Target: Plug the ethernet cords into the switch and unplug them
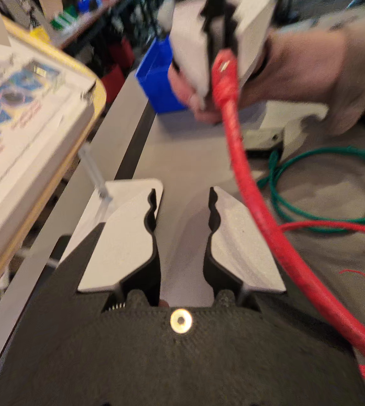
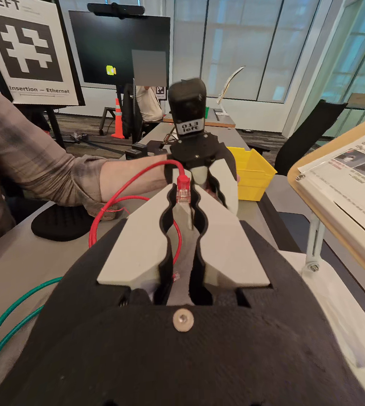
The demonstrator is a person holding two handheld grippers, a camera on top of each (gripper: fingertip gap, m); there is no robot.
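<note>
Early stage: right gripper clamps the red cord's plug in mid-air, left gripper spread and empty, green cord loose on the table, switch not clearly visible, nothing visibly plugged yet.

The cord's plug sits between the right gripper's fingertips, above the table.

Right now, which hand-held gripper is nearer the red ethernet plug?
Right. The right hand-held gripper has the red ethernet plug between its fingertips. The left hand-held gripper is open and empty, facing the plug across a gap.
</note>
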